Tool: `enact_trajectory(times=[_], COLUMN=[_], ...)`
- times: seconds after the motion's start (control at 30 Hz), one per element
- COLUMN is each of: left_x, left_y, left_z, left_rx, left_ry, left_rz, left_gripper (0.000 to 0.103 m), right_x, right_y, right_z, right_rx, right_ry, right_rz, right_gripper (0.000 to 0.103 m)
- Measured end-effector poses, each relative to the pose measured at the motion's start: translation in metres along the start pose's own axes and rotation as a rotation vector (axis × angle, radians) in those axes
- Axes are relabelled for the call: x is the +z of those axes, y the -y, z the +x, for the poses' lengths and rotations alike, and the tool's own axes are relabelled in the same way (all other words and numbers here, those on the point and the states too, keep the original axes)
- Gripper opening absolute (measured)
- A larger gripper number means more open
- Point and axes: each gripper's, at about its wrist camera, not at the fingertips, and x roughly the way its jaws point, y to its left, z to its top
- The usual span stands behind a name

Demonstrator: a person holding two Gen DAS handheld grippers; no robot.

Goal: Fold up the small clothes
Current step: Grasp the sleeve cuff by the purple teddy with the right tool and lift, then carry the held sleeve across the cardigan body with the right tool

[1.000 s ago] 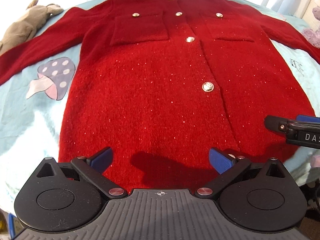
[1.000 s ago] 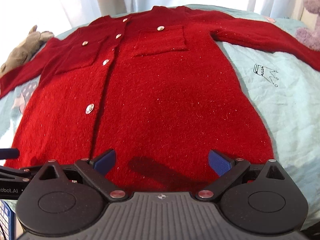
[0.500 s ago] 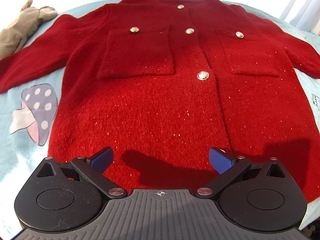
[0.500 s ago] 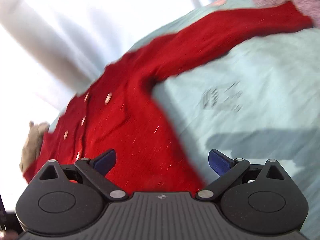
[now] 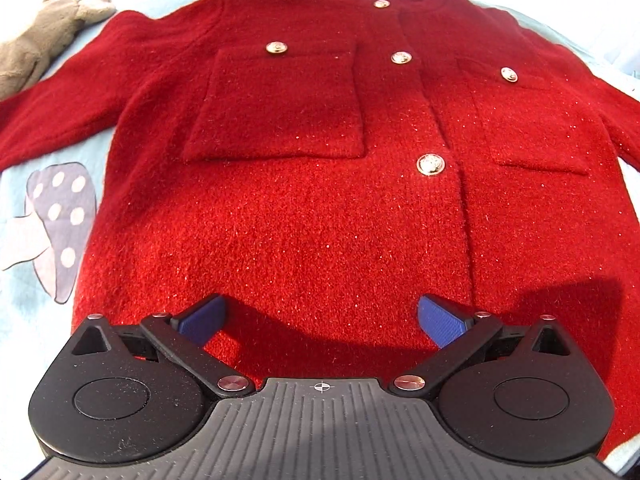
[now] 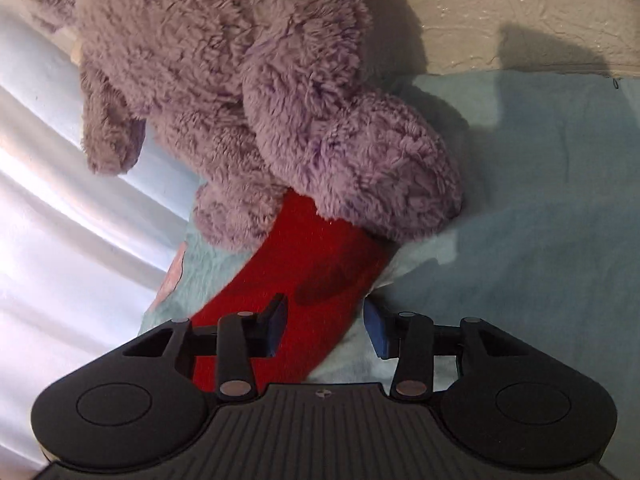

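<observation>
Seen from the left wrist: red cardigan (image 5: 304,208) spread flat and front-up ahead of the left gripper (image 5: 320,316), fuzzy knit flecked with glitter, two square patch pockets, round gold buttons (image 5: 430,165) down the placket. Lies on a pale blue sheet (image 5: 24,300) printed with a spotted mushroom (image 5: 60,220), off to the tongs' left; a grey plush toy (image 5: 44,44) far ahead on the left. Tongs spread wide, tilted steeply down over the hem, blue pads clear of the cloth, nothing pinched. Seen from the right wrist: red sleeve (image 6: 304,292) running forward from between the fingers of the right gripper (image 6: 326,326), its far end tucked beneath a shaggy lilac plush animal (image 6: 256,92) straight ahead. Rumpled blue sheet to the right, bright white curtain (image 6: 60,240) to the left, textured pale wall (image 6: 520,12) beyond. Jaws just been closing, now half-narrowed around the sleeve; left pad against the knit, right pad just beside its edge over the sheet, so no firm pinch visible.
</observation>
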Motion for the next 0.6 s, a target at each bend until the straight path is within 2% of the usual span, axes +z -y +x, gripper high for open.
enact_trajectory(times=[0.03, 0.1, 0.13, 0.23, 0.37, 0.47, 0.53, 0.6], left_x=[0.0, -0.001, -0.001, -0.002, -0.003, -0.002, -0.003, -0.005], left_y=[0.0, 0.0, -0.001, -0.002, -0.003, -0.005, -0.006, -0.006], left_z=[0.0, -0.001, -0.001, -0.001, -0.001, -0.002, -0.002, -0.002], left_rx=[0.0, 0.001, 0.0, -0.004, -0.008, -0.011, -0.011, -0.008], left_ry=[0.001, 0.001, 0.002, 0.01, 0.015, 0.021, 0.035, 0.05], left_rz=[-0.001, 0.0, 0.0, 0.004, -0.002, -0.013, -0.021, -0.022], left_gripper=[0.103, 0.103, 0.103, 0.103, 0.103, 0.103, 0.103, 0.103], right_x=[0.002, 0.004, 0.005, 0.002, -0.022, -0.055, -0.09, -0.128], right_y=[0.0, -0.004, -0.008, -0.026, -0.085, -0.142, -0.184, -0.218], right_z=[0.004, 0.01, 0.015, 0.015, -0.017, -0.052, -0.079, -0.099], right_rx=[0.005, -0.026, -0.043, -0.091, -0.111, -0.028, 0.106, 0.253], right_ry=[0.012, 0.018, 0.012, 0.019, 0.158, 0.265, 0.306, 0.299], right_rz=[0.008, -0.009, -0.029, -0.11, -0.411, -0.658, -0.806, -0.922], right_gripper=[0.038, 0.024, 0.011, 0.009, 0.009, 0.009, 0.009, 0.009])
